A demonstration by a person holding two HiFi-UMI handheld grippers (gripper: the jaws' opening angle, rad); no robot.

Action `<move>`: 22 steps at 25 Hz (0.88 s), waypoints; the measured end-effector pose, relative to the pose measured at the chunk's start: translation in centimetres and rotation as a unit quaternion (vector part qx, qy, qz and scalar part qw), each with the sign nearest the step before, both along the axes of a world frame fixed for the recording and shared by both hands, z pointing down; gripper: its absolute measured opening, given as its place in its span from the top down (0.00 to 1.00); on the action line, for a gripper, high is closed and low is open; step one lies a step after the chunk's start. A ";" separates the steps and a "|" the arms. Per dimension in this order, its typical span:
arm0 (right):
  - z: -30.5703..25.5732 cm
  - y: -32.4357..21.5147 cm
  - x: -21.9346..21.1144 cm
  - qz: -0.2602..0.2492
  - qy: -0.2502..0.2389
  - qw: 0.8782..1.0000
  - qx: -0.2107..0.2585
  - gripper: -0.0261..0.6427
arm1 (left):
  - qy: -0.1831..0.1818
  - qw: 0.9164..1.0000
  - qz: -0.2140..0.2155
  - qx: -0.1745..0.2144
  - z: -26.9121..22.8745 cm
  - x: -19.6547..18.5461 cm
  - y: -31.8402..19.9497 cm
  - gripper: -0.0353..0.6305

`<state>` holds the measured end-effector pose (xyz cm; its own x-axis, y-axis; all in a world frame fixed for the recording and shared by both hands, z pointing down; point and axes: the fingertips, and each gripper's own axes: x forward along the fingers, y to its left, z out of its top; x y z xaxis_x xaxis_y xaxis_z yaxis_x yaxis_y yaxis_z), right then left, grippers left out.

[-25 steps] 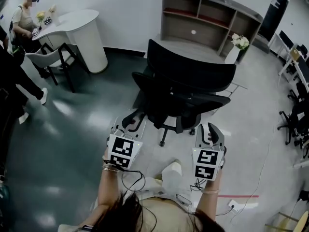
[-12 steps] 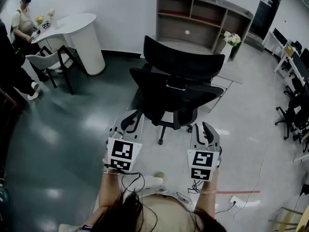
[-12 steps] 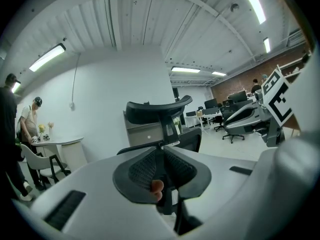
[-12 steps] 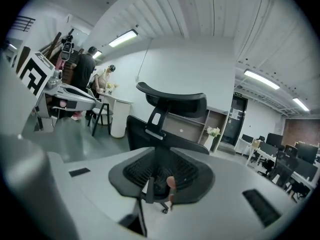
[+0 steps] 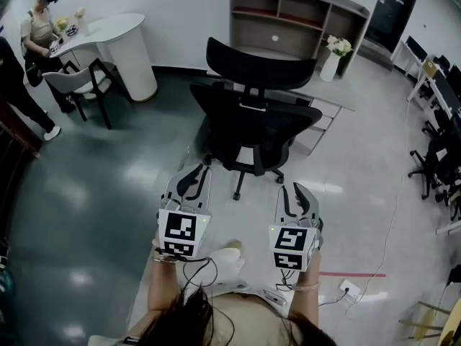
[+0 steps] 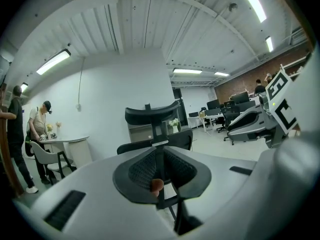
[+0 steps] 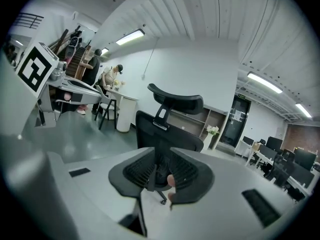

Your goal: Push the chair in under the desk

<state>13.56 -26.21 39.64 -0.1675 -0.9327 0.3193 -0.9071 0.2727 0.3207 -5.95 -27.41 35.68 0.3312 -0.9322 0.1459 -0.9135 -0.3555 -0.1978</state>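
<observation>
The black chair (image 5: 252, 114) stands with its backrest and headrest turned toward the person. The grey counter (image 5: 333, 96) lies just beyond it and to its right. Whether the seat reaches under the counter edge cannot be told.

Only the head view shows the chair's star base and casters on the pale floor. It also shows both grippers short of the backrest, neither touching it. The left gripper (image 5: 191, 179) is nearer the chair's left side and the right gripper (image 5: 294, 194) nearer its right.

In the left gripper view the chair (image 6: 152, 115) stands beyond the fingers (image 6: 137, 171). These have just been closing (only a thin slit shows between them) and hold nothing. That view alone takes in the far office desks behind the chair.

The right gripper view frames the chair (image 7: 172, 104) past its fingers (image 7: 192, 176), which are released, with a wider gap and nothing in it.

Bare floor lies between the grippers and the chair. Left of the chair there is open dark floor as far as a white counter (image 5: 119, 34), where a person (image 5: 39, 27) sits. Right of the chair, a vase of flowers (image 5: 333, 58) stands at the counter's end.
</observation>
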 end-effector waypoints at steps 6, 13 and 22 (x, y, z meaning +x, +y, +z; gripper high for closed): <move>-0.1 4.2 0.9 0.010 0.029 0.999 0.035 0.83 | -0.013 1.000 -0.009 0.003 0.5 0.9 5.2 0.87; -0.6 9.1 0.6 0.001 0.044 0.996 0.071 0.87 | -0.024 1.000 -0.008 -0.001 1.0 1.6 10.6 0.87; -0.8 15.1 1.0 0.011 0.055 0.994 0.091 0.87 | -0.033 0.999 0.016 -0.003 1.7 2.9 15.9 0.87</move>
